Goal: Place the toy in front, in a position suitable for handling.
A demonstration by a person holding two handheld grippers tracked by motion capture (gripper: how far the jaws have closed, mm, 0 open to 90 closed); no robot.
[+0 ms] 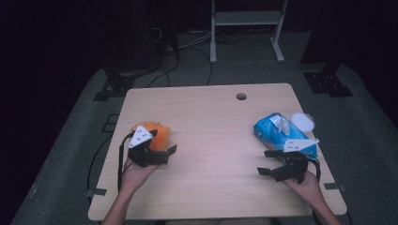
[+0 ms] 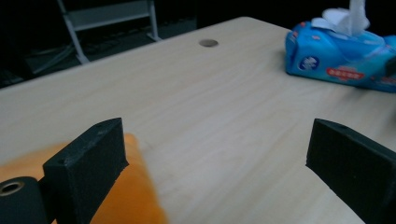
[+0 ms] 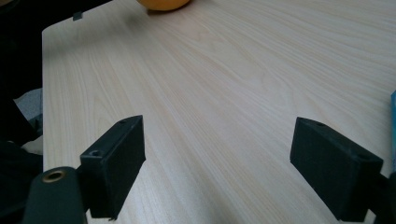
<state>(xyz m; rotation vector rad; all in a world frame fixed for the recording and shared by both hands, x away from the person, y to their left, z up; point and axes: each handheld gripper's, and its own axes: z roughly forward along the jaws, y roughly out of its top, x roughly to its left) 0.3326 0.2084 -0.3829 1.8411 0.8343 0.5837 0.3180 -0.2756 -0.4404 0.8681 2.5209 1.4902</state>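
Resting near the left edge of the wooden table, the orange cloth lies just beside the left gripper, on its far-left side; in the left gripper view the cloth sits behind and below the left-hand jaw, not between the two. That gripper's jaws stand spread with only bare tabletop in the gap, so it is released and grasps nothing. Right of the cloth, well apart across the open tabletop, the right gripper also has its jaws wide and unloaded, pointing back toward the cloth. Just beyond that gripper, farthest from the cloth, lies the blue wet-wipe pack, a white wipe sticking up from its top, with a round white lid touching its far-right corner.
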